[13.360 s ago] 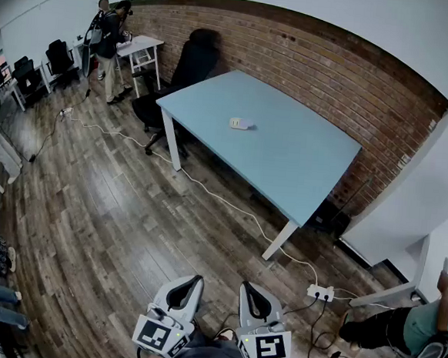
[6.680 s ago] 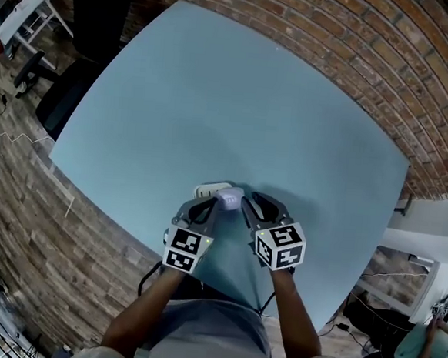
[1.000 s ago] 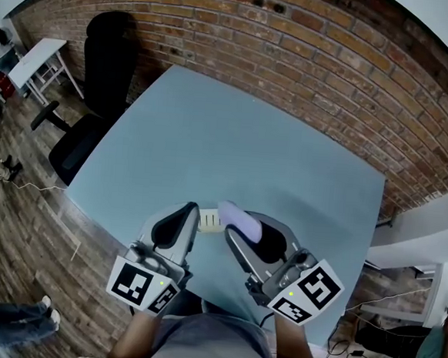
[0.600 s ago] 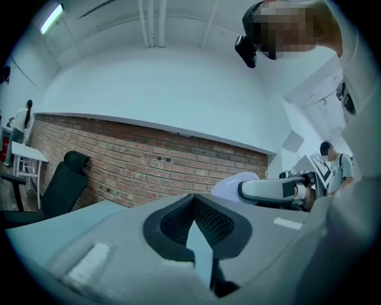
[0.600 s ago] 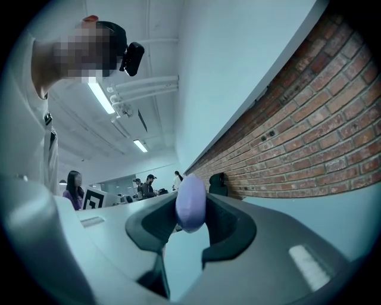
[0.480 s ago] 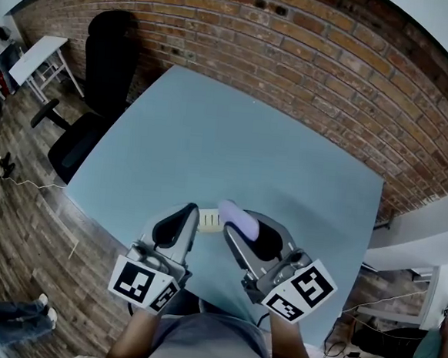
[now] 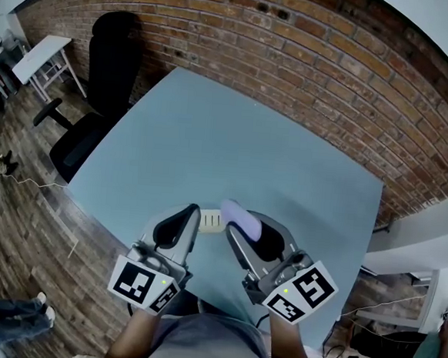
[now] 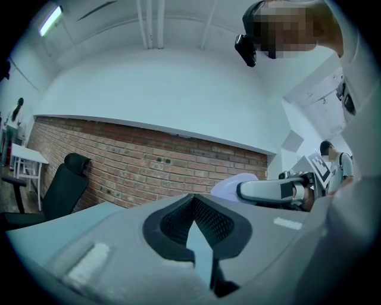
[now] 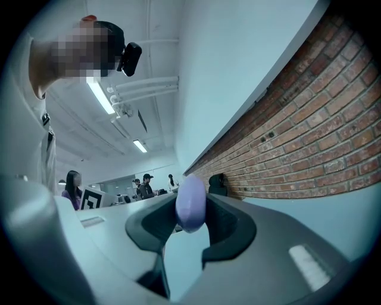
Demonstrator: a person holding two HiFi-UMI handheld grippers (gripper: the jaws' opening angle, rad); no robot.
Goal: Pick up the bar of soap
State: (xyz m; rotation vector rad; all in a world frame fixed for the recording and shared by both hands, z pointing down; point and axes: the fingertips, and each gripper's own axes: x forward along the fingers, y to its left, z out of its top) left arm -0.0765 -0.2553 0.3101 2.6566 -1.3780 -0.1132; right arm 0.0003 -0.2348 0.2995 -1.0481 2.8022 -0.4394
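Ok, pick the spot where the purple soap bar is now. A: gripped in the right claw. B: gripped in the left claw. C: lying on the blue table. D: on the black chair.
A: the soap bar sits pinched between the jaws of the right claw, while the left claw is shut with nothing in it.
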